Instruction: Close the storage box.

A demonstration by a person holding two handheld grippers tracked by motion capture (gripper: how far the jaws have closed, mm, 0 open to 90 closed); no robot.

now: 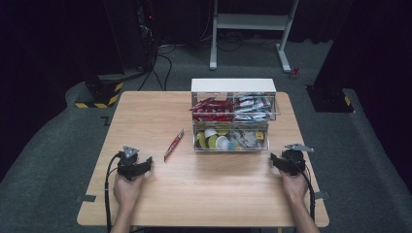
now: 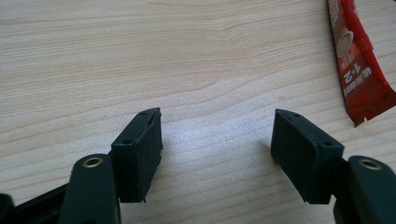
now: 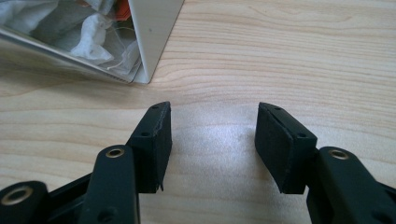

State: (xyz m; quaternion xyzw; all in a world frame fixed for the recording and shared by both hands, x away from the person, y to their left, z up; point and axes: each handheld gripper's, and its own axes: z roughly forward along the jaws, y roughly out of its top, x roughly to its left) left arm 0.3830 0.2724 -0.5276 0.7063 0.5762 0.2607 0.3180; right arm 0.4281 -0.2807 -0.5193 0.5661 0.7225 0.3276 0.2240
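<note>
Dark grey carpet and black curtains surround a light wooden surface (image 1: 160, 194), with the legs of a white frame (image 1: 250, 24) and some black cables (image 1: 160, 68) on the floor behind it. Toward the far side of the surface stands a clear organizer box (image 1: 233, 114) with a white top; its upper level holds red sachets (image 1: 211, 109) on the left and silvery-white sachets (image 1: 252, 108) on the right, and its lower drawer holds small round capsules (image 1: 216, 140) in yellow, white and grey. A single red sachet (image 1: 174, 144) lies flat on the wood, apart from the box, to the left of the drawer and between it and the left tongs (image 1: 145, 164). In the left gripper view this sachet (image 2: 357, 60) sits at the upper right, beyond the tongs, printed with a cup picture and upside-down figures that read like "1+2"; the smaller lettering beside them is too blurred to read. The left tongs (image 2: 217, 154) are spread wide with only bare wood between the jaws, held low by the person's left hand (image 1: 127, 190). The right tongs (image 1: 275, 161), in the right hand (image 1: 294, 187) near the right edge, are likewise spread apart and hold nothing. In the right gripper view the right tongs (image 3: 212, 142) point at bare wood, with the box corner (image 3: 149, 42) at upper left and white crumpled packets (image 3: 93, 37) behind its clear wall.
</note>
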